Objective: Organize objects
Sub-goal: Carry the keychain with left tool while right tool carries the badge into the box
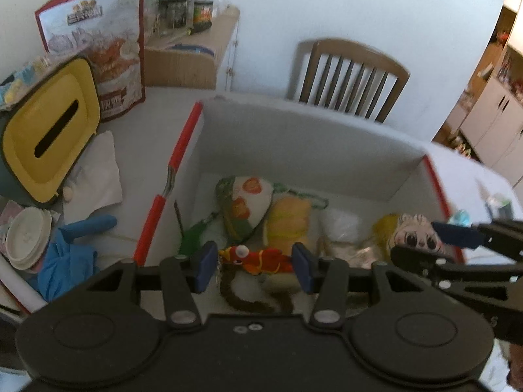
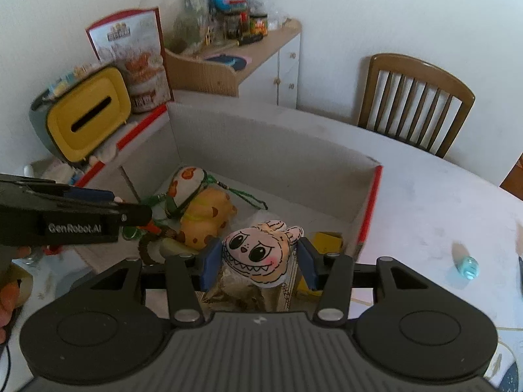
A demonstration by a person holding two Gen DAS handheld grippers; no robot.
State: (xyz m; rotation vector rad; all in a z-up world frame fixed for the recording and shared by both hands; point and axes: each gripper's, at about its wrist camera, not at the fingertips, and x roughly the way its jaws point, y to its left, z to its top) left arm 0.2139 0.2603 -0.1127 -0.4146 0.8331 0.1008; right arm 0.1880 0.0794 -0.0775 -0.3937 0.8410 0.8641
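Observation:
An open cardboard box [image 1: 294, 137] with red-taped edges stands on the table and holds several soft toys. My left gripper [image 1: 255, 266] hangs open over the box, with a red and orange bird toy [image 1: 258, 259] lying in the box between its pads. A white-and-green plush [image 1: 245, 205] and a yellow spotted plush [image 1: 289, 225] lie behind it. My right gripper [image 2: 258, 259] is open above the box's right part, with a big-eyed toothy doll [image 2: 258, 251] between its pads; the pads stand apart from it. The doll [image 1: 415, 235] also shows in the left wrist view.
A yellow tissue box [image 1: 49, 137], a red-framed snack bag [image 1: 98, 42], stacked white dishes [image 1: 26, 238] and a blue cloth [image 1: 65, 254] sit left of the box. A wooden chair [image 2: 415, 101] and a cluttered cabinet [image 2: 248, 52] stand behind. A small blue object [image 2: 469, 268] lies at right.

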